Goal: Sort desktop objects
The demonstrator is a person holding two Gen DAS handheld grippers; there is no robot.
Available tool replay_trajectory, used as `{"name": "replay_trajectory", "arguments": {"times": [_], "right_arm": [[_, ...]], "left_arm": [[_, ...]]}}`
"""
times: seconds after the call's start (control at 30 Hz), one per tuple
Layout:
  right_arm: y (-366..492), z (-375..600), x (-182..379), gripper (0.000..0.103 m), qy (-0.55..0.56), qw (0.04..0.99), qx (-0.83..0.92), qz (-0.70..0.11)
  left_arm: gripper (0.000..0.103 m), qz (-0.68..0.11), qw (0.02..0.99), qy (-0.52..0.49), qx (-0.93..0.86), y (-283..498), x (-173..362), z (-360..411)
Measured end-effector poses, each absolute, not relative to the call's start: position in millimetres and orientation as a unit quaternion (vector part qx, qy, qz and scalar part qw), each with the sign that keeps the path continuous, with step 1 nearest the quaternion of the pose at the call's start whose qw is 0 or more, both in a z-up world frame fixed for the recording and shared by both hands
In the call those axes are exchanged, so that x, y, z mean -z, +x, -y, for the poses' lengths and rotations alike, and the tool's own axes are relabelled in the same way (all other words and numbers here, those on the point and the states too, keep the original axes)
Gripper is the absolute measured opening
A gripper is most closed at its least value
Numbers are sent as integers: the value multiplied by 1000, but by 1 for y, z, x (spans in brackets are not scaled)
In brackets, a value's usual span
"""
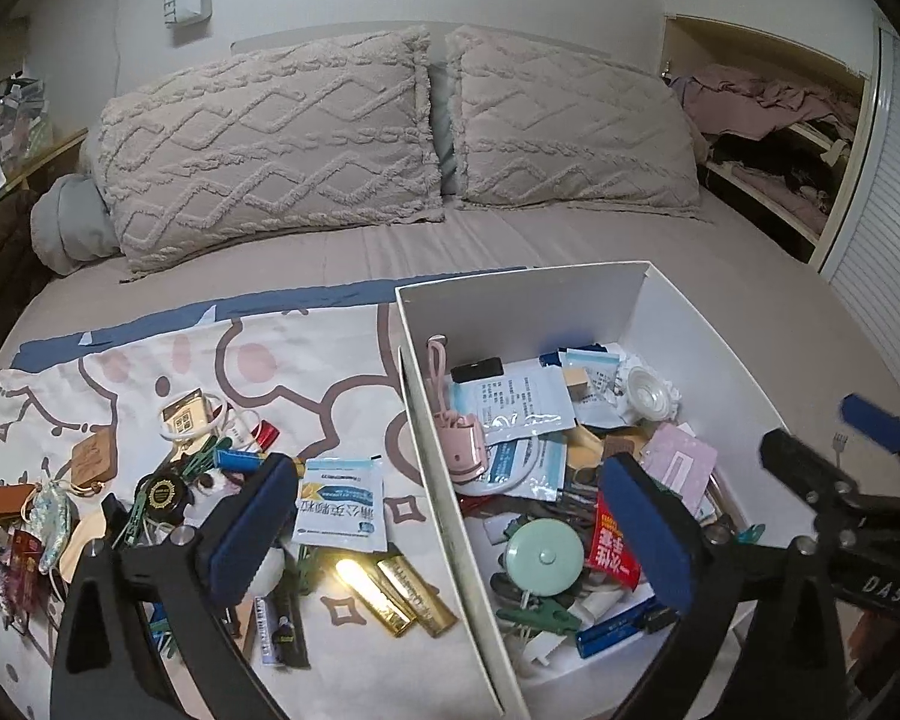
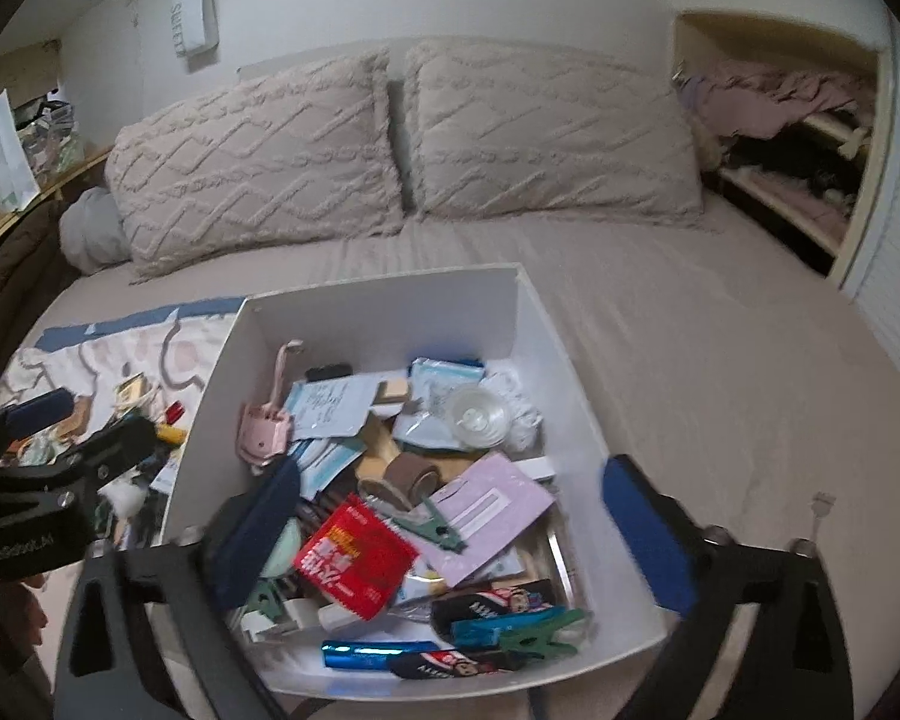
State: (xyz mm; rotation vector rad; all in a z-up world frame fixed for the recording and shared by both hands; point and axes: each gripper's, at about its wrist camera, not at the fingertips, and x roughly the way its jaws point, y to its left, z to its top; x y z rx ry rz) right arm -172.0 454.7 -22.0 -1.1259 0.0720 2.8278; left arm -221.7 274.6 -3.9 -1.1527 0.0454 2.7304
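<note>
Both claws [image 2: 450,516] above white box [image 2: 384,300]

Dim, soft indoor light; fisheye-bent edges, dark vignetted corners.

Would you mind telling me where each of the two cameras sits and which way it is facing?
Left wrist: on the left gripper, facing down over the cloth's clutter and the white box; its open jaws show, with the right gripper at right.
Right wrist: on the right gripper, facing down into the white box; its open jaws show, with the left gripper at left.
Shared: the box, red packet, pillows.
</note>
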Motion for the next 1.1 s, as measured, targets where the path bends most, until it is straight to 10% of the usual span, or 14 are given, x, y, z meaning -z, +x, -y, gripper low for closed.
{"name": "replay_trajectory", "arguments": {"times": [1.1], "right_arm": [[-76,-416,8,103,-287,48,-956,-34]], "left_arm": [[103,3,104,-336,-936,-146,-5,-201]]}}
